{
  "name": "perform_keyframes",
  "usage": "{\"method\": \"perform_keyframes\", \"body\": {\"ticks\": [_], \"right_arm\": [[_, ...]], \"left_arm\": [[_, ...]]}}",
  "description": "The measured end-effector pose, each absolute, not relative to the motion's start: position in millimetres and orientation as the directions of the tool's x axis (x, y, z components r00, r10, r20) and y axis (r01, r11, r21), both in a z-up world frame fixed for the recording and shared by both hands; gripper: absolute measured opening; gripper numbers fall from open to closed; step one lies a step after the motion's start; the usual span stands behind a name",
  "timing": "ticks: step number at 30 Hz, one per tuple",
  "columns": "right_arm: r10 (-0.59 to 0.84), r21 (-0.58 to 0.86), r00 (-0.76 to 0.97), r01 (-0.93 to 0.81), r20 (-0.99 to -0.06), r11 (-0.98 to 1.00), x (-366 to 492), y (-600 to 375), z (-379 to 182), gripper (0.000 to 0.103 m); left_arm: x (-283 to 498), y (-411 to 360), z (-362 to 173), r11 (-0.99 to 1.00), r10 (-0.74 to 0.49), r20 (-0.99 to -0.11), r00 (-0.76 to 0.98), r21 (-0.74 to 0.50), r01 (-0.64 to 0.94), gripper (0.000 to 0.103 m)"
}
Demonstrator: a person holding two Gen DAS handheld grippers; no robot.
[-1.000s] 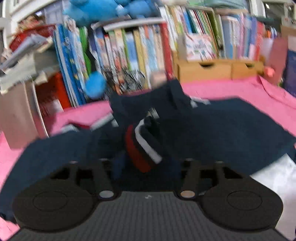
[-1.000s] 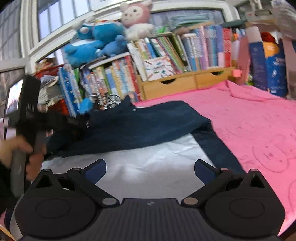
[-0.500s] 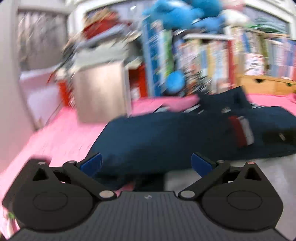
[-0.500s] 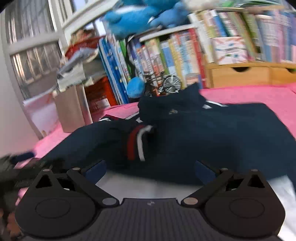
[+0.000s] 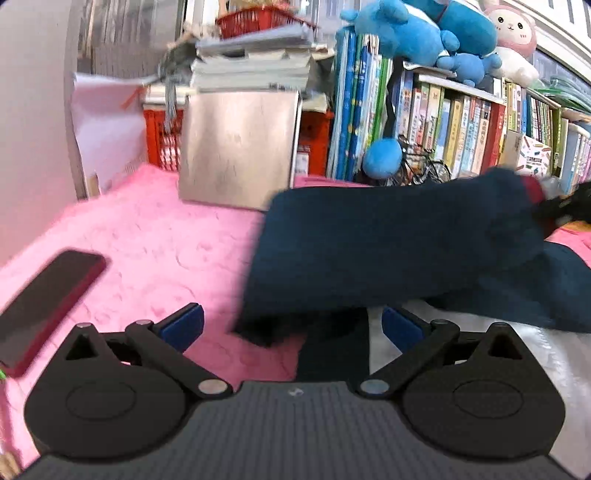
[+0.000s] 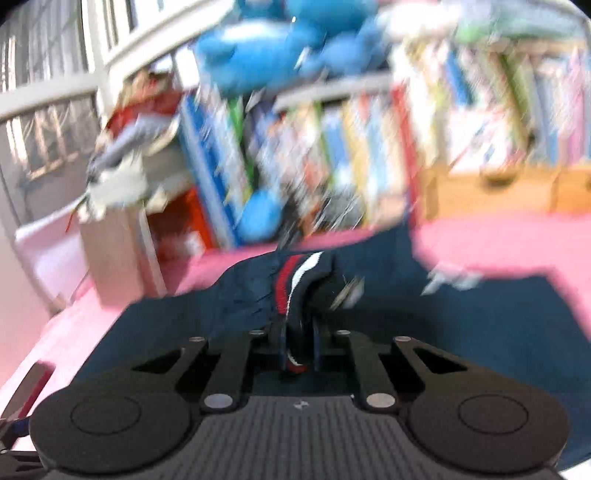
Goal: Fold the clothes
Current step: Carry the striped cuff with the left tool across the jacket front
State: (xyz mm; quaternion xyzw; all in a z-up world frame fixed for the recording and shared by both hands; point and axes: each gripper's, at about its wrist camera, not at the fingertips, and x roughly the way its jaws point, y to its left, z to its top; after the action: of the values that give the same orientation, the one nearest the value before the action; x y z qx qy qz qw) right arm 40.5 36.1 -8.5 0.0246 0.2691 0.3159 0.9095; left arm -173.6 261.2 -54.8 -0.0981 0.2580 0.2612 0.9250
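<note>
A navy garment (image 5: 388, 251) with a red and white striped cuff lies on the pink blanket (image 5: 147, 236). One sleeve is lifted across to the right, its red cuff (image 5: 532, 190) held by the other gripper at the frame's right edge. My left gripper (image 5: 291, 326) is open and empty at the garment's near left edge. In the blurred right wrist view, my right gripper (image 6: 298, 347) is shut on the striped cuff (image 6: 291, 280) of the navy garment (image 6: 461, 325).
A dark phone (image 5: 48, 299) lies on the blanket at the left. A silver box (image 5: 236, 147), a red crate (image 5: 162, 136), a row of books (image 5: 443, 122) and blue plush toys (image 5: 417, 29) line the back. A white sheet (image 5: 517, 350) lies under the garment.
My left gripper let go of the cuff, opened and swung left. My right gripper closed on the striped cuff and is pulling the sleeve across.
</note>
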Motion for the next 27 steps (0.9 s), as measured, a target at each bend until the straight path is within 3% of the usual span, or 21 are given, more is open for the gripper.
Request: {"method": "perform_keyframes", "body": {"ticks": [4, 12, 21, 27], "right_arm": [[0.495, 0.159, 0.745, -0.478, -0.447, 0.864, 53.9, -12.1, 6.3, 0.015], [0.322, 0.141, 0.746, -0.298, -0.583, 0.944, 86.6, -76.6, -50.3, 0.016], [0.301, 0.124, 0.746, -0.285, -0.594, 0.95, 89.9, -89.2, -73.5, 0.028], [0.359, 0.177, 0.743, -0.316, -0.565, 0.932, 82.8, -97.3, -64.3, 0.023]], "left_arm": [[-163.0, 262.0, -60.1, 0.843, 0.438, -0.55, 0.711, -0.024, -0.538, 0.103], [-147.0, 246.2, -72.2, 0.86, 0.443, -0.582, 0.682, 0.063, -0.506, 0.103], [-140.5, 257.3, -70.6, 0.824, 0.524, -0.58, 0.624, 0.163, -0.542, 0.103], [-161.7, 259.0, -42.9, 0.852, 0.49, -0.556, 0.672, 0.139, -0.505, 0.103]]}}
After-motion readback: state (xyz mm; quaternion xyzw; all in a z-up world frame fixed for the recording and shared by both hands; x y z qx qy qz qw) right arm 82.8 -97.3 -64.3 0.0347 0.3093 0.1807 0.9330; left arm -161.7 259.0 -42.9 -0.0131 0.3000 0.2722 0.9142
